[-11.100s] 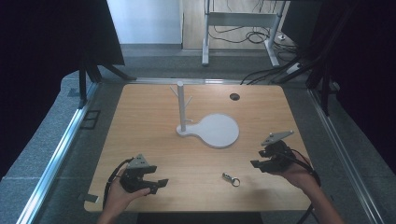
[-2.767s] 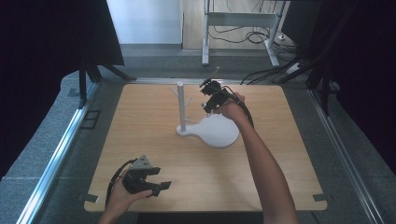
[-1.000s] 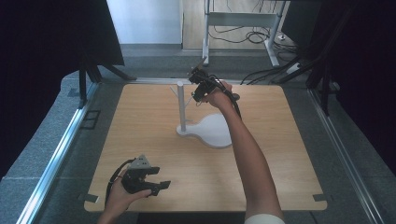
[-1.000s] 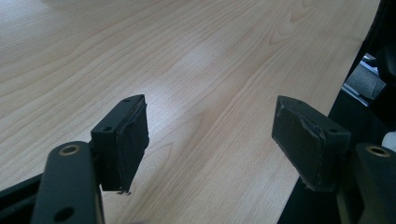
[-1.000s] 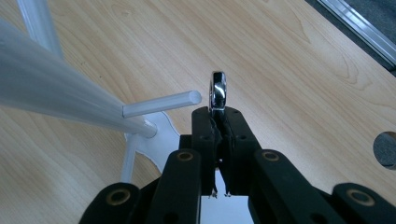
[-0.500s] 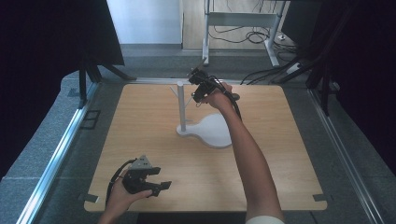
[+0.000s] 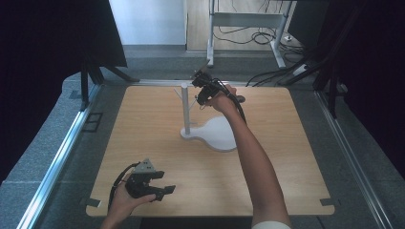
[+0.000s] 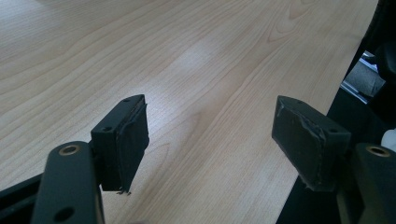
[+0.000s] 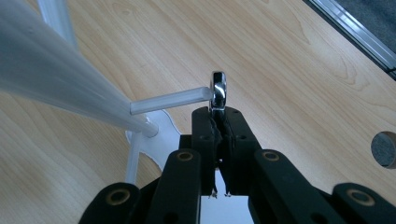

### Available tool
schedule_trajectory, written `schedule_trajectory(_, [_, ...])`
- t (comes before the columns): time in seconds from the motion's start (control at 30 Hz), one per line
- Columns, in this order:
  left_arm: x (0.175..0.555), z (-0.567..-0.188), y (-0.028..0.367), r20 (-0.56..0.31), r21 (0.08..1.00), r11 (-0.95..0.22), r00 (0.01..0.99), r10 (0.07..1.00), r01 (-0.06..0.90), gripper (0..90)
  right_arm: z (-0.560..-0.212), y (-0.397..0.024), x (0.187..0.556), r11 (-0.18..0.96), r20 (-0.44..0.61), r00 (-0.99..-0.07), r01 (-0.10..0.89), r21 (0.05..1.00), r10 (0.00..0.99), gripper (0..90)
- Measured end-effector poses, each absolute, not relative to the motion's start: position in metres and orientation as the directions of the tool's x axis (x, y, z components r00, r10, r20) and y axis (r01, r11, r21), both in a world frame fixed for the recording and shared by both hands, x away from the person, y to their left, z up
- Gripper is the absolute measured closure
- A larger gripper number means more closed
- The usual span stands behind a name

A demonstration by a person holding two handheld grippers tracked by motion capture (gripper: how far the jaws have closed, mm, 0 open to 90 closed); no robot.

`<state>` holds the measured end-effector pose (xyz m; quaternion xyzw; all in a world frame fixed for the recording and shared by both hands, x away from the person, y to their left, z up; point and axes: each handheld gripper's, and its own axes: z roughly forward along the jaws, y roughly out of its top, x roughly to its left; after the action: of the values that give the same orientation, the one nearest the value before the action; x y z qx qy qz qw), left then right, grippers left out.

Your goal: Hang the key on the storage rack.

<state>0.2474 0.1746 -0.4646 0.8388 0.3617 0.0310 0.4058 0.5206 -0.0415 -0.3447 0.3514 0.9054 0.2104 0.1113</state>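
R gripper [image 9: 219,122] pinches ring [image 9: 218,91] (at peg [image 9: 170,101]).

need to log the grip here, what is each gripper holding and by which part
The right gripper is shut on a small metal ring, pinched by its lower edge, its top at the tip of a white stand's peg. The left gripper is open and holds nothing.

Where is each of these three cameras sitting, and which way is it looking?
High view: above the person's side, looking forward and down on the table; both forearms show, with the left gripper.
Left gripper view: rides that gripper, over bare wood between open jaws.
Right gripper view: rides the right gripper, shut on a metal ring at a peg.
Shared: white stand, in high and right gripper views.
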Motion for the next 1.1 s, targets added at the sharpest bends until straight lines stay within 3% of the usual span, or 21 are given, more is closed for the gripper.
schedule_trajectory(0.83, [0.248,-0.467,0.171,-0.238,0.697,-0.420,0.740,0.629,0.582,27.6,-0.355,-0.033,0.503,0.678,-0.046,-0.752,0.565,0.470,0.658,84.3])
schedule_trajectory(0.87, [0.248,-0.467,0.171,-0.238,0.697,-0.419,0.739,0.630,0.582,27.6,-0.356,-0.034,0.501,0.679,-0.039,-0.756,0.561,0.474,0.653,79.0])
schedule_trajectory(1.1, [0.248,-0.468,0.171,-0.238,0.697,-0.421,0.740,0.628,0.581,27.6,-0.352,-0.038,0.494,0.666,-0.017,-0.762,0.554,0.499,0.647,73.1])
